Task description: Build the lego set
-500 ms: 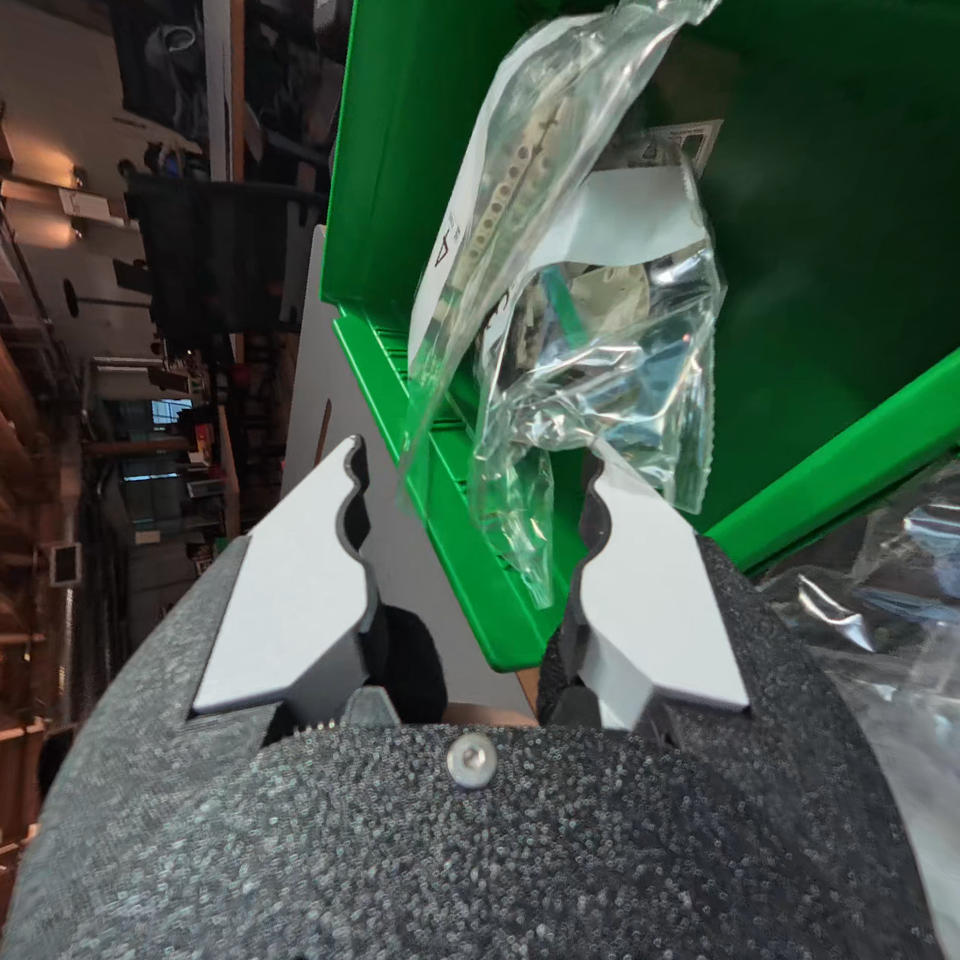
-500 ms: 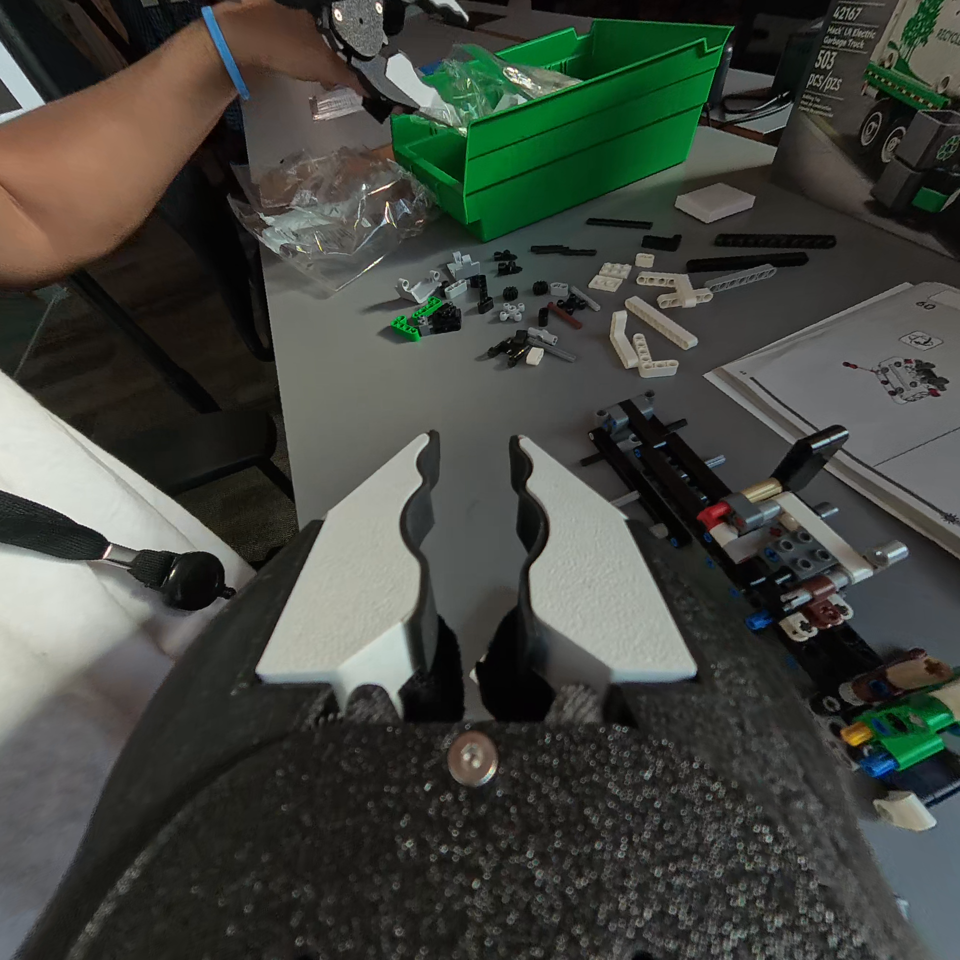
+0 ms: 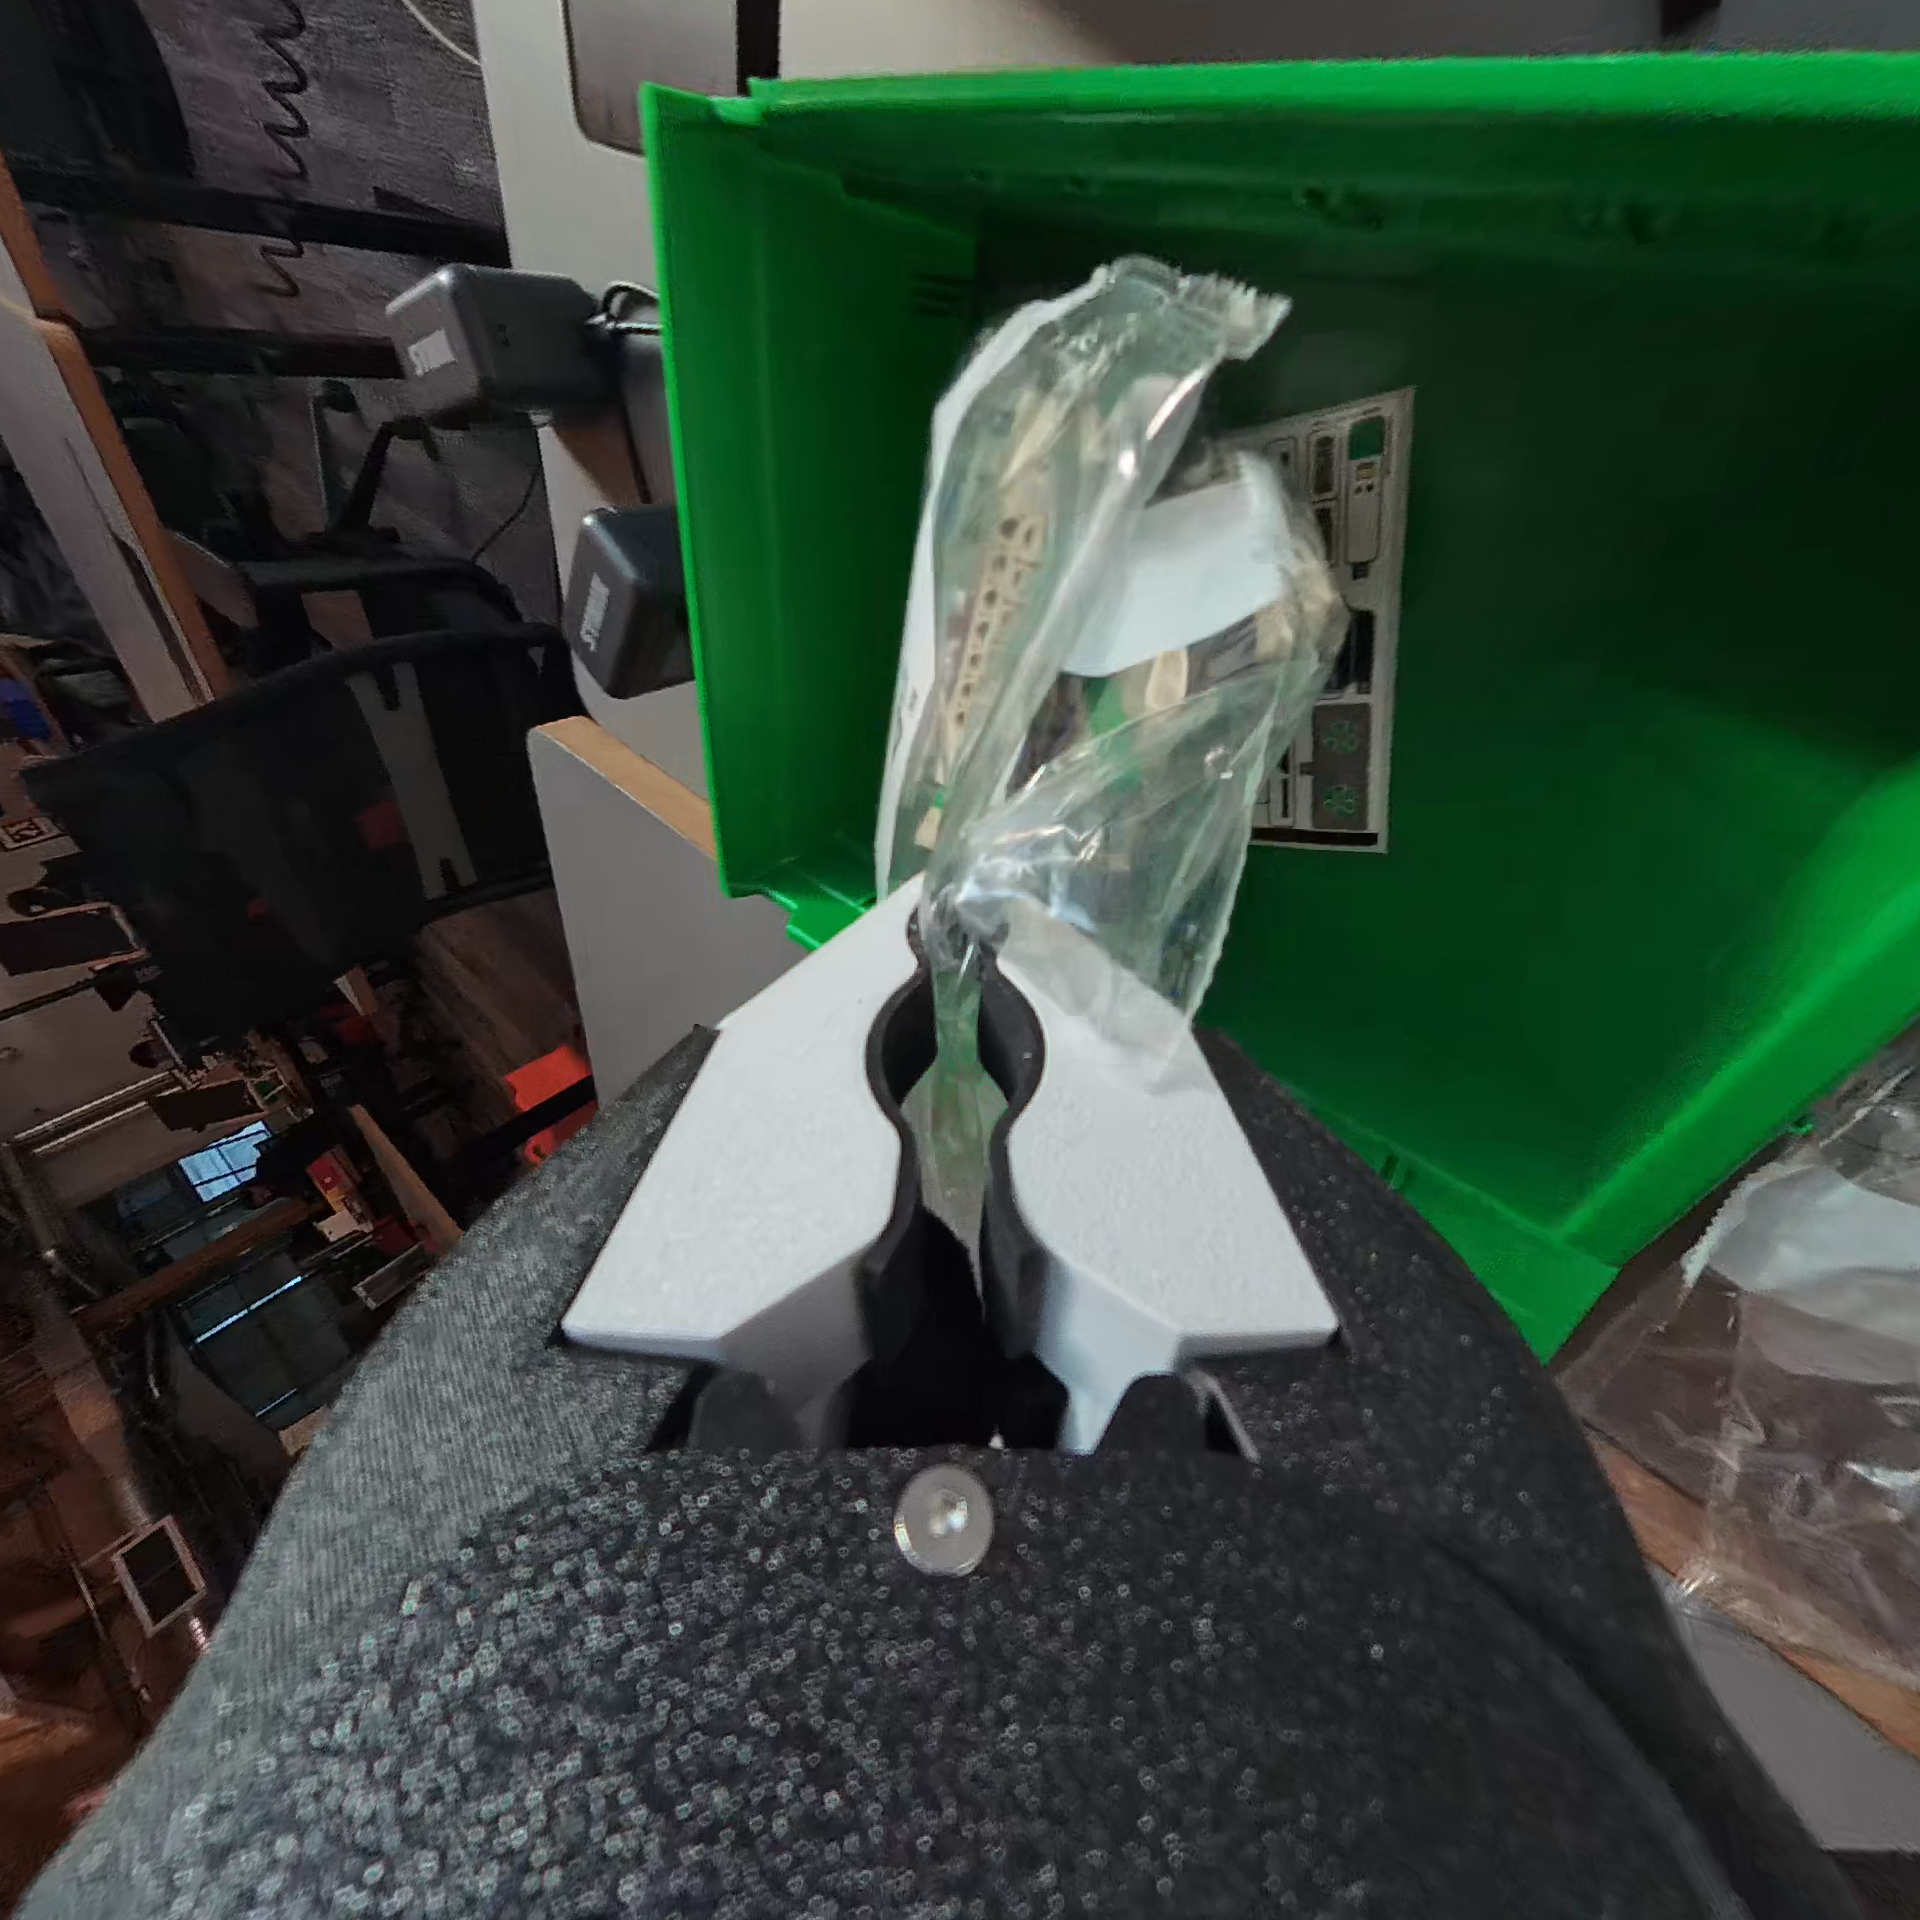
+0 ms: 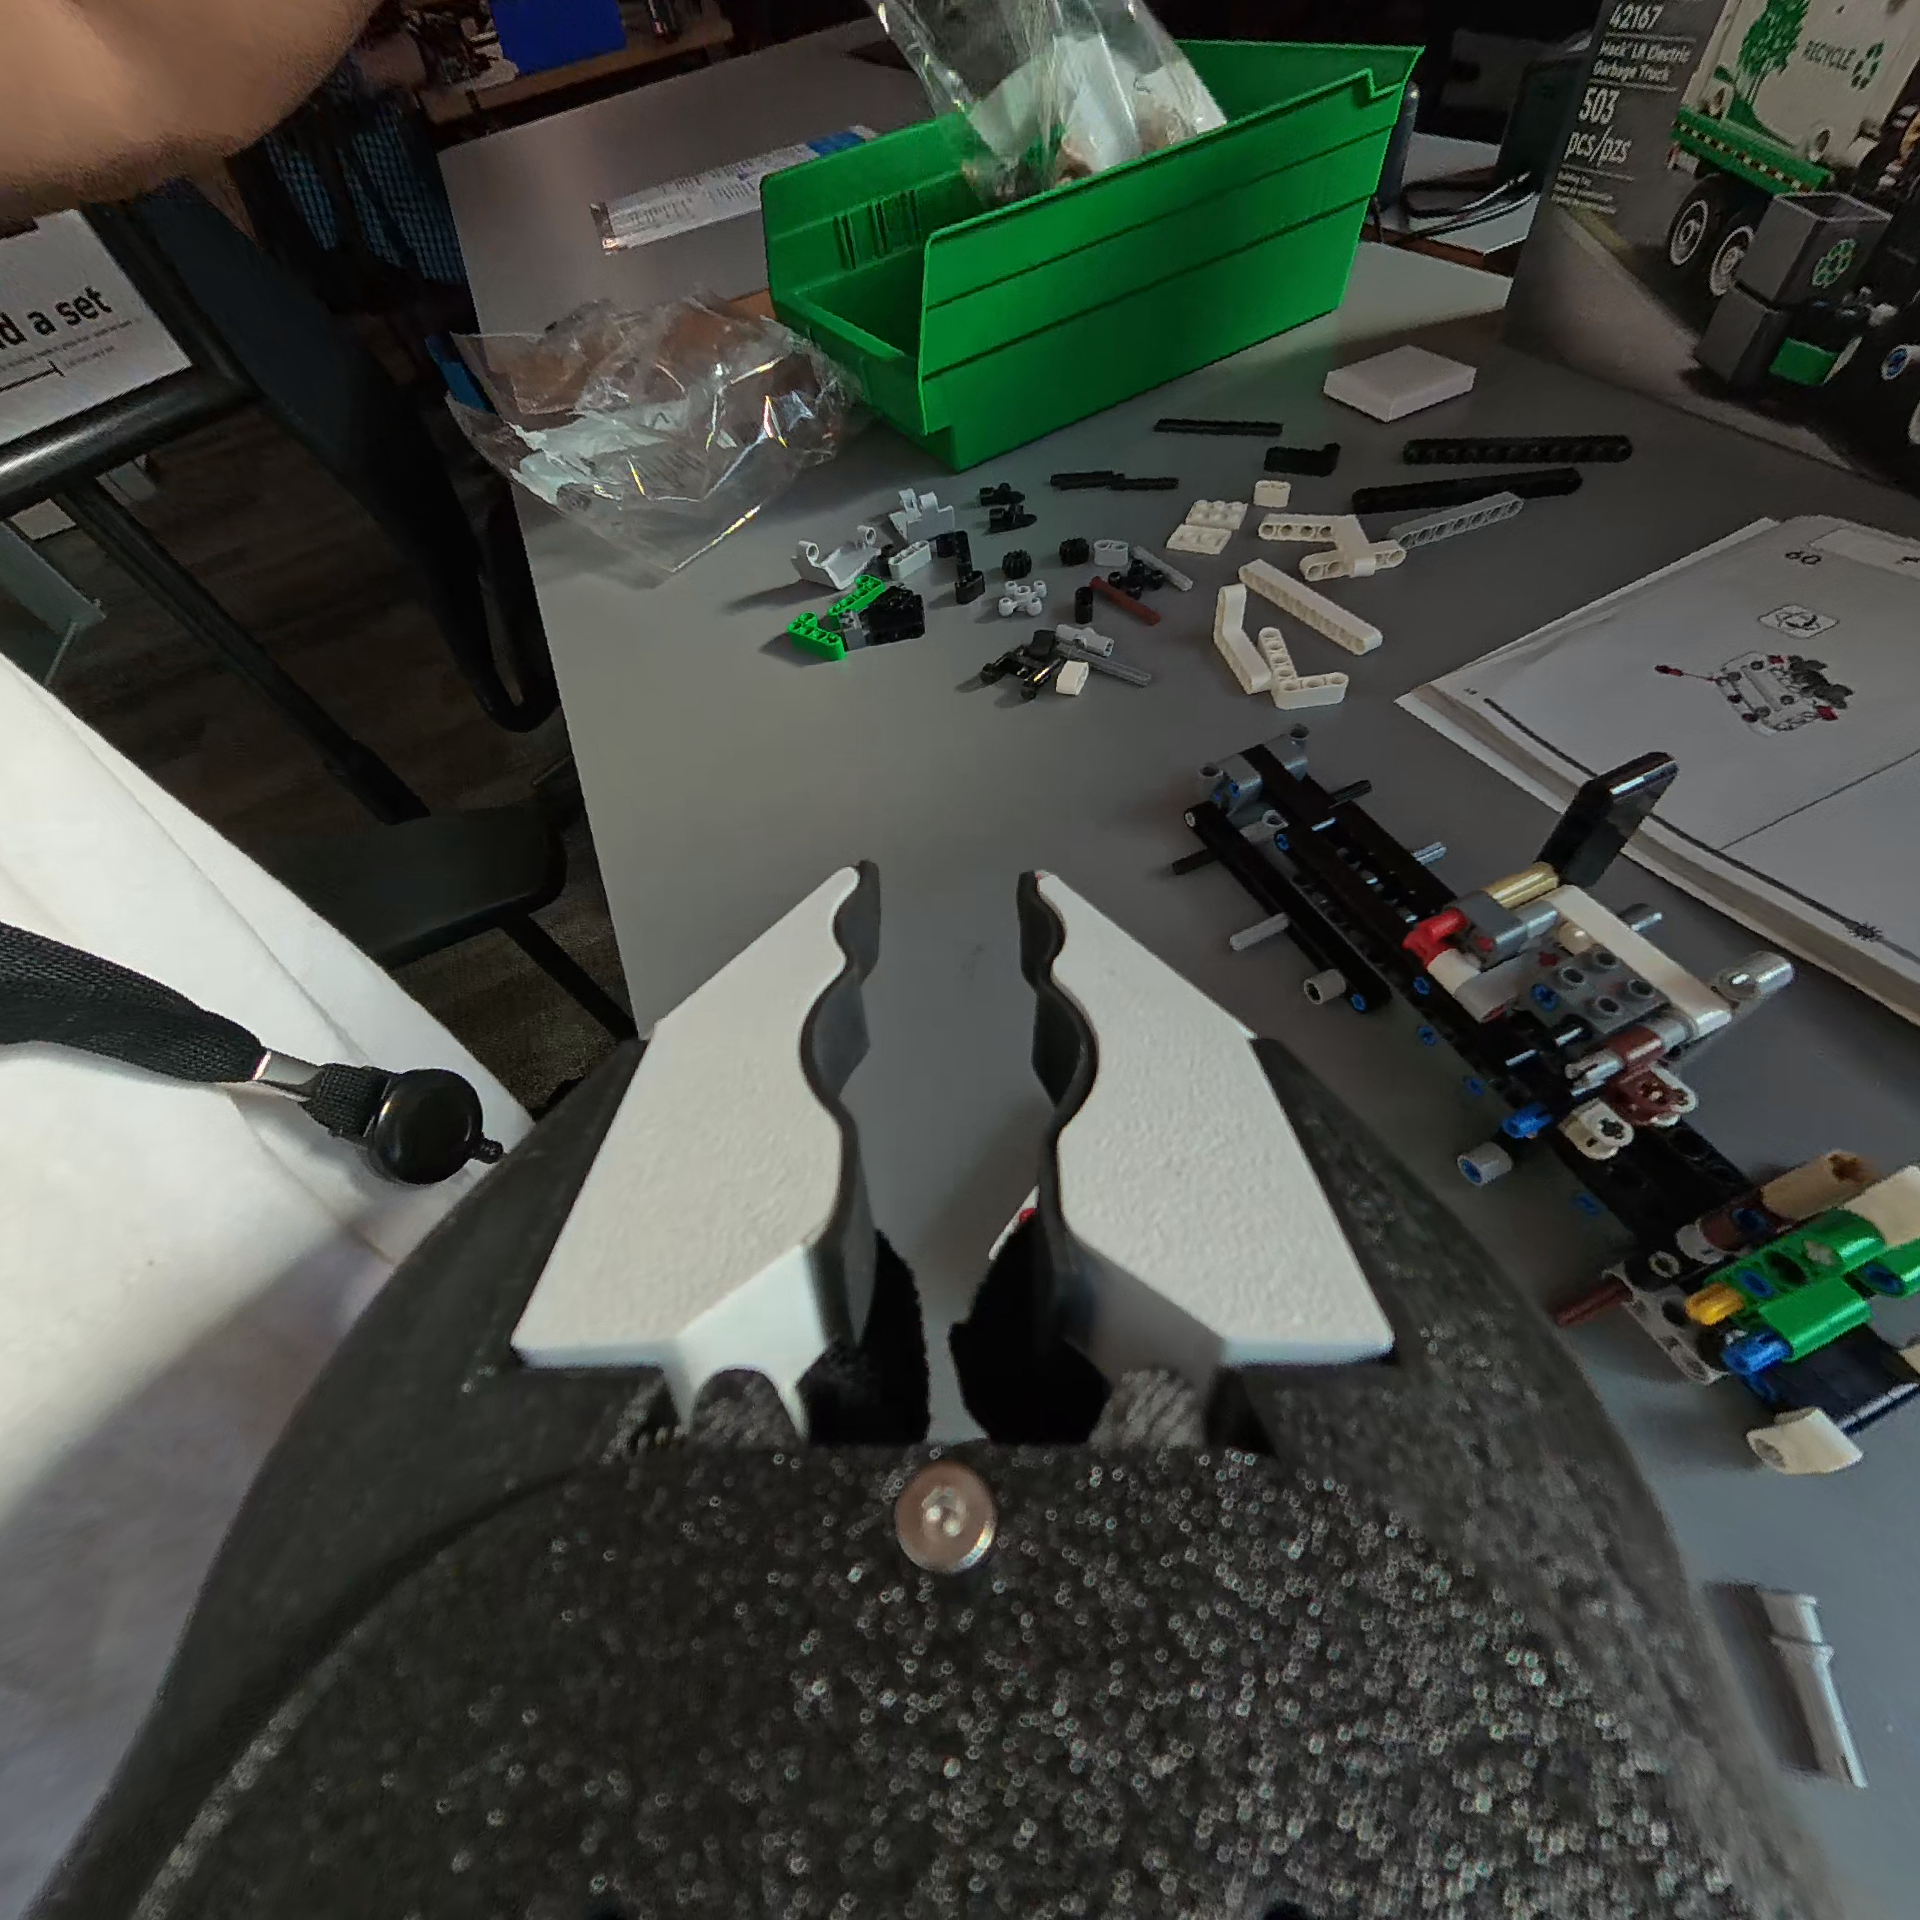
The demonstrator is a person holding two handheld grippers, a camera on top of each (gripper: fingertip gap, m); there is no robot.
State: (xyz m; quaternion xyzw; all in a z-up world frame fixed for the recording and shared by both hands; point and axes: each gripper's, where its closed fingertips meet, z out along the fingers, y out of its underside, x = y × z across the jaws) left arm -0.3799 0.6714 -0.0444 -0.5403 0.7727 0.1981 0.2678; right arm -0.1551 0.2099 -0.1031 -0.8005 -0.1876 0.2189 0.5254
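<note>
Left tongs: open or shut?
Shut: the left tongs pinch the clear bag of small parts in front of the green bin.

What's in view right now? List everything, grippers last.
Clear bag of parts: one, pinched by the left gripper above the green bin.
Green bin: one, far side of the grey table.
Sticker sheet: one, inside bin.
Empty clear bags: crumpled heap, left of bin.
Loose bricks: many, black, white, green, mid-table.
Part-built model: one, mostly black, right.
Booklet: one, white, right.
Set box: one, far right.
Left gripper: shut on bag.
Right gripper: open, holding nothing.
</note>
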